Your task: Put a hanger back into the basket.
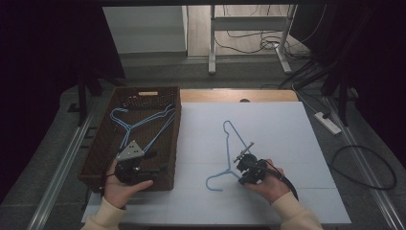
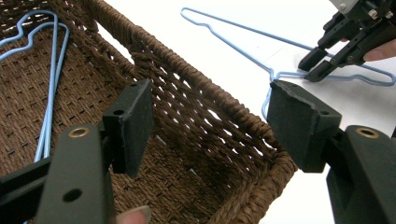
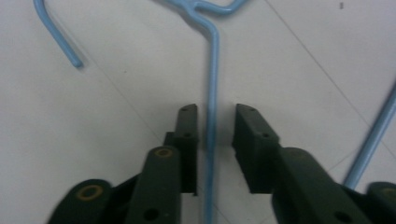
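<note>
Your right gripper (image 3: 214, 128) sits low over the white table (image 1: 287, 124), jaws narrowly parted either side of the blue wire hanger's (image 1: 231, 143) arm, not yet clamped. Likely you're about to pick it up for the wicker basket (image 1: 170, 148), where other hangers (image 1: 143, 122) lie. Close squarely on the wire. Your left gripper (image 2: 210, 121) hovers wide open over the basket's corner.
</note>
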`<state>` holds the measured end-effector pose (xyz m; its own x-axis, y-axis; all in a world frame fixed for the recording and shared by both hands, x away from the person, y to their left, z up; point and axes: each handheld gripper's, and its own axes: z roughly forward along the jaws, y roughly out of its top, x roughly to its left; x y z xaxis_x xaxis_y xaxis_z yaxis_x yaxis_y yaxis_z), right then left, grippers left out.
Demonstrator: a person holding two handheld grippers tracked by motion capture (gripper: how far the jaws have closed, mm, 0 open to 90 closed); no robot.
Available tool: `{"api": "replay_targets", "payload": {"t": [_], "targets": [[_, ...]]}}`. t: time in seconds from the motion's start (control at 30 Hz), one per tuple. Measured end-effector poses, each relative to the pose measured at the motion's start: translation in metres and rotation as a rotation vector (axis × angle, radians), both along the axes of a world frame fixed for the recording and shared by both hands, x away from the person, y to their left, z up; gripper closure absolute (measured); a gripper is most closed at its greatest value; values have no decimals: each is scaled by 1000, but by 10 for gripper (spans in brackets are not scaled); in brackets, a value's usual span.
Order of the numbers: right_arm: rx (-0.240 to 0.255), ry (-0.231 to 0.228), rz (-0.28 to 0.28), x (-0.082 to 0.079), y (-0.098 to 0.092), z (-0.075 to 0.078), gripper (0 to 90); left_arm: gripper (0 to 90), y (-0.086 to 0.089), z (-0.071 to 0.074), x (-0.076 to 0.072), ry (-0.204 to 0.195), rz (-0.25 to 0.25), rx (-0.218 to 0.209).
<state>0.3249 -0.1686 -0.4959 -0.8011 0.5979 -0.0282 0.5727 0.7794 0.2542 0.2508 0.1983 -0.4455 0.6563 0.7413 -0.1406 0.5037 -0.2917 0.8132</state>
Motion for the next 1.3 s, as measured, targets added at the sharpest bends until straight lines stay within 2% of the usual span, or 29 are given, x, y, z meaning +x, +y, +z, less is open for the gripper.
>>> {"api": "replay_targets", "payload": {"t": [0.07,0.1,0.17,0.3,0.47,0.67,0.7,0.83,1.1,1.3], "targets": [[-16,30,-18,2,4,0,818,326,-1,0,0,0,-2,2],[-16,30,-18,2,4,0,818,326,-1,0,-1,-1,-2,2],[-32,53,-28,5,6,1,873,326,-2,1,-1,-2,-3,3],[-57,52,-22,5,10,2,877,326,-2,1,-1,-3,-4,4],[-52,34,4,3,8,3,880,327,-2,0,-1,-4,-6,6],[48,19,4,3,-11,20,882,329,-3,0,-1,-9,-4,6],[48,19,4,3,-11,20,882,329,-3,0,-1,-9,-4,6],[126,-4,-9,3,-27,35,883,331,-5,0,-1,-14,-6,9],[224,-40,-37,1,-47,57,883,334,-11,1,0,-22,-15,14],[293,-55,-24,-3,-56,72,883,335,-16,2,0,-34,-22,29]]}}
